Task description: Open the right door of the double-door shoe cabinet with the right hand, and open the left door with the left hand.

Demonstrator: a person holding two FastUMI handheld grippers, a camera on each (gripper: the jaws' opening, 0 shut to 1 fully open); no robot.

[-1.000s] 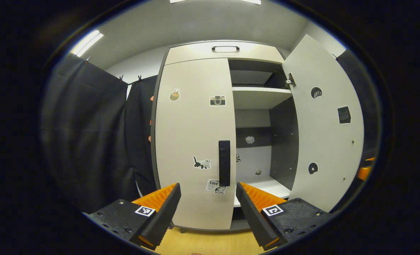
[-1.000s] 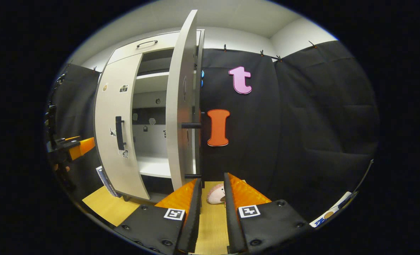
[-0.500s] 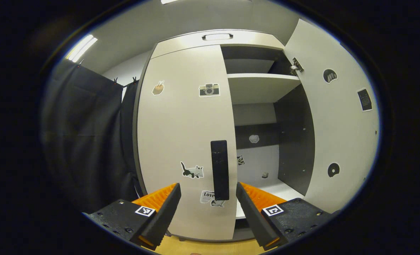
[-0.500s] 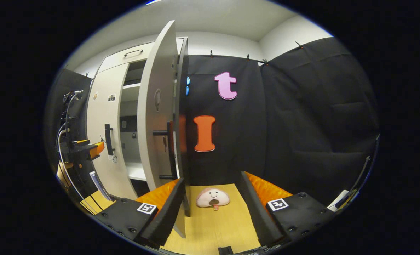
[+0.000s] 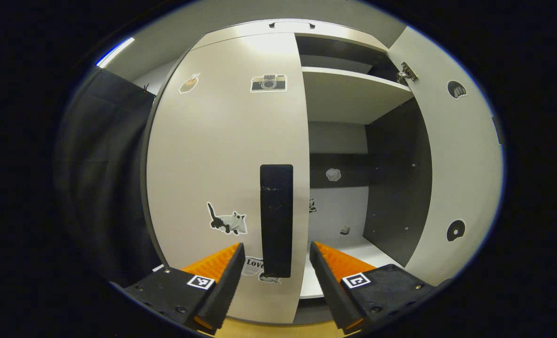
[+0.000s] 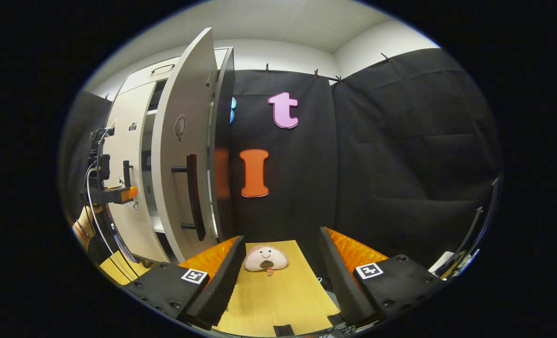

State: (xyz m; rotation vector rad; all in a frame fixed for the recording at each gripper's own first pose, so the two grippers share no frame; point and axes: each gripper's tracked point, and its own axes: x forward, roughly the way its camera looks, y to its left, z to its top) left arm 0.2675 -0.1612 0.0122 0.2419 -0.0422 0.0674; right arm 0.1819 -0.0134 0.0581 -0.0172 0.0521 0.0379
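The left gripper point(image 5: 277, 270) is being held with its jaws wide apart, straddling the lower end of the black handle point(image 5: 276, 219) on the left door point(image 5: 226, 155) without the fingers pressing on it. Compared with a second ago, the handle is being seen larger and between the orange-backed fingers, since the gripper has been brought closer to the shoe cabinet point(image 5: 353, 94). In the right gripper view this gripper point(image 6: 127, 193) is being seen near the left door's handle, with a hand point(image 6: 87, 224) below it.

The right gripper point(image 6: 278, 267) is being held wide apart over the wooden floor point(image 6: 278, 300), gripping nothing; a second ago its jaws were nearly closed at the right door's handle point(image 6: 193, 197), and it has since been drawn away and opened. The right door point(image 6: 179, 141) is being left swung open, while the left door is being kept closed.

Two doors and two handles are being counted. Five stickers are being counted on the left door's front: a camera sticker point(image 5: 269, 83), a cat sticker point(image 5: 226, 220), one near the top left, and two partly hidden ones behind the handle's foot. One shelf point(image 5: 348, 91) is being seen inside. One plush toy point(image 6: 265, 258) is lying on the floor between the right gripper's fingers in that view.
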